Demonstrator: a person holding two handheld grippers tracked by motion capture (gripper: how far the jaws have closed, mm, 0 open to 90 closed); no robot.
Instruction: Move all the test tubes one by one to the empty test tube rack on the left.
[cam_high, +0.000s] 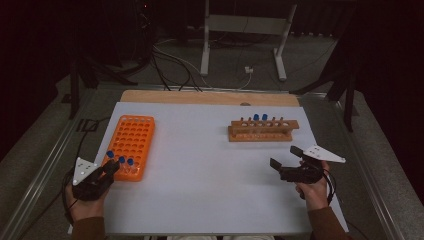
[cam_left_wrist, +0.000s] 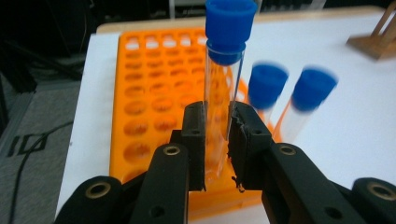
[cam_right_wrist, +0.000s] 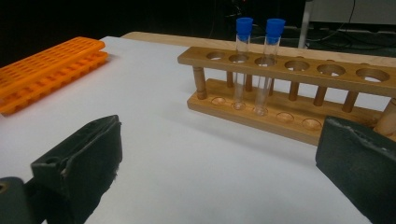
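1. the left gripper (cam_left_wrist: 217, 140) is pinching a clear blue-capped tube (cam_left_wrist: 224, 88) at its lower body, jaws pressed to the glass on either side.
2. the tube stands nearly upright, long axis vertical, its foot at the near edge of the orange rack (cam_high: 131, 145); whether the foot already sits in a hole i cannot tell.
3. two more capped tubes (cam_left_wrist: 280, 100) stand just beside it, at about 2 o'clock from the jaws in the left gripper view (blurred there).
4. in the high view the rack lies at 12 o'clock from the left hand (cam_high: 87, 200), touching range; the left hand is plainly the nearer one.
5. the right gripper (cam_high: 287, 162) hovers with jaws spread wide and empty, the wooden rack (cam_high: 262, 131) with two tubes at its 11 o'clock, apart from it.
6. judged from this, the coming move runs straight along the tube's vertical axis.
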